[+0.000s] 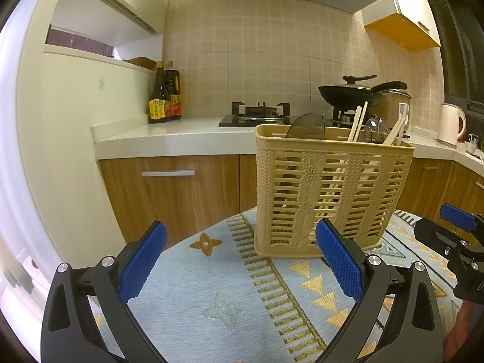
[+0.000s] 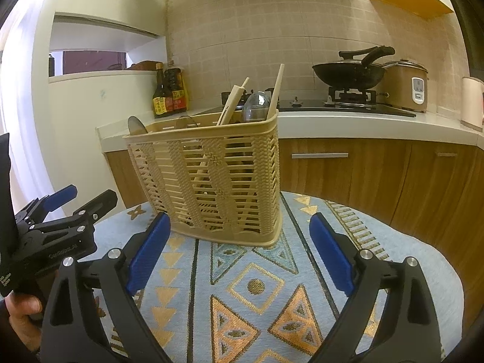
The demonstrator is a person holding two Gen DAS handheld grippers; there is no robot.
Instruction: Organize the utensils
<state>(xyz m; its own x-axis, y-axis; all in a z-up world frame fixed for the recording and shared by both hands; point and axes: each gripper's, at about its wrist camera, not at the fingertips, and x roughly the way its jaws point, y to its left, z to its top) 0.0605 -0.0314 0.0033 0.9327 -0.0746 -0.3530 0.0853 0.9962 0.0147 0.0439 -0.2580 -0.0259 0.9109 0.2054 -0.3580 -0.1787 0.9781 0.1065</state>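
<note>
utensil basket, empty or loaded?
Loaded. The basket stands upright on the patterned cloth with wooden chopsticks and clear plastic spoons sticking up past its rim.

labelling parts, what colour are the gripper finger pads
Blue pads, clearest in the right wrist view.
</note>
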